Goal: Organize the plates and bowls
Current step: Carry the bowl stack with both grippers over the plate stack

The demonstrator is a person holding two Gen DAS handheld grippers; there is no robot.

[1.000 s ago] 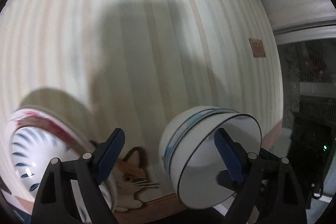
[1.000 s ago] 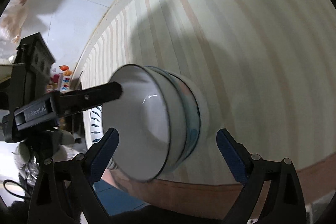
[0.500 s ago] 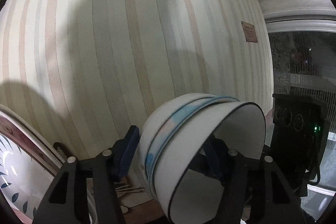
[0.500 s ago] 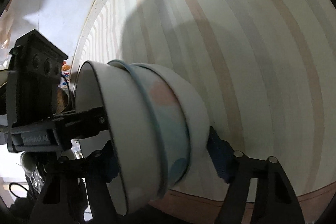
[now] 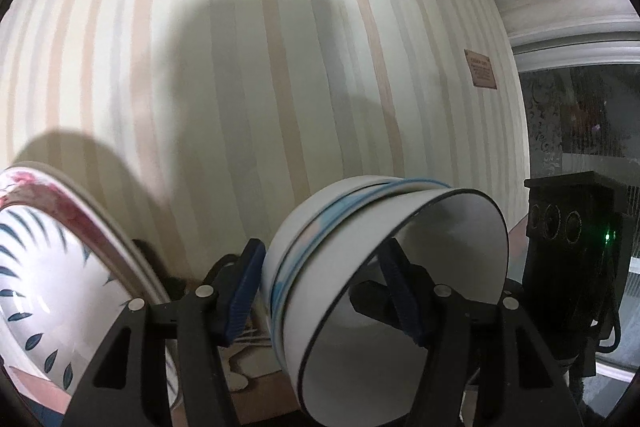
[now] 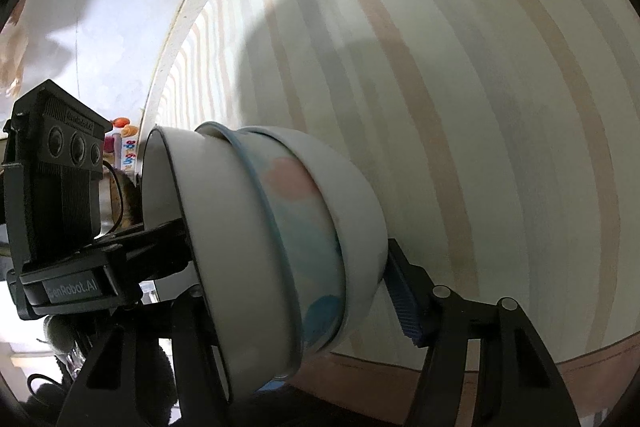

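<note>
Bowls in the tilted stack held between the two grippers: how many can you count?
3, nested: the plain white inner bowl, the blue-rimmed spotted middle bowl, and the white outer bowl. Another may be hidden inside.

Both grippers clamped on one stack of bowls, from opposite sides.

The left gripper (image 5: pixel 324 291) has one blue pad against the stack of bowls (image 5: pixel 384 267) outside and the other inside the open mouth. The right gripper (image 6: pixel 304 291) grips the same stack across its outer walls, its right pad (image 6: pixel 402 311) pressed to the base bowl, the left finger hidden behind the rim.
</note>
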